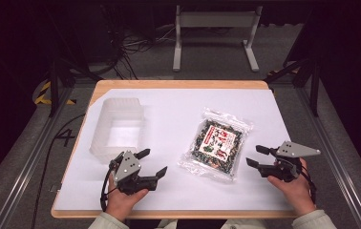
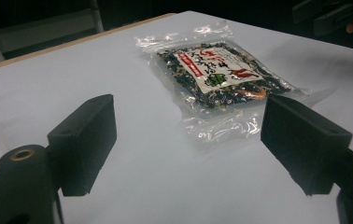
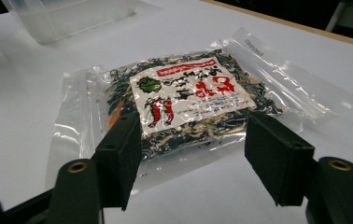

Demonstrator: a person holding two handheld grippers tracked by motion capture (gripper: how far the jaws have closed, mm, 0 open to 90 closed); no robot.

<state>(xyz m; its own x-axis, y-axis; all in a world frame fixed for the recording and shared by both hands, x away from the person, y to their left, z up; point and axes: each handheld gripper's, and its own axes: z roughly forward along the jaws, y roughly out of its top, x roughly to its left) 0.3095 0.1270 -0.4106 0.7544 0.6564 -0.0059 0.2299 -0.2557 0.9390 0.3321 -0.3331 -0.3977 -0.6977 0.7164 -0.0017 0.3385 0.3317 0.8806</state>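
You were still at the approach step: both tongs, left (image 1: 152,162) and right (image 1: 256,156), stood open and empty, flanking the packet (image 1: 216,143) lying flat mid-tabletop (image 1: 169,195). I'd guess the next move was the right tongs sliding in low to pinch the packet's near edge. Plenty of bare room around it; the tub (image 1: 120,128) sat well apart on the left, near that edge.

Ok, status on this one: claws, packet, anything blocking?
Left claw open, empty. Right claw open, empty, beside the packet. Packet flat on the white sheet, untouched. Clear tub off left, nothing blocking.
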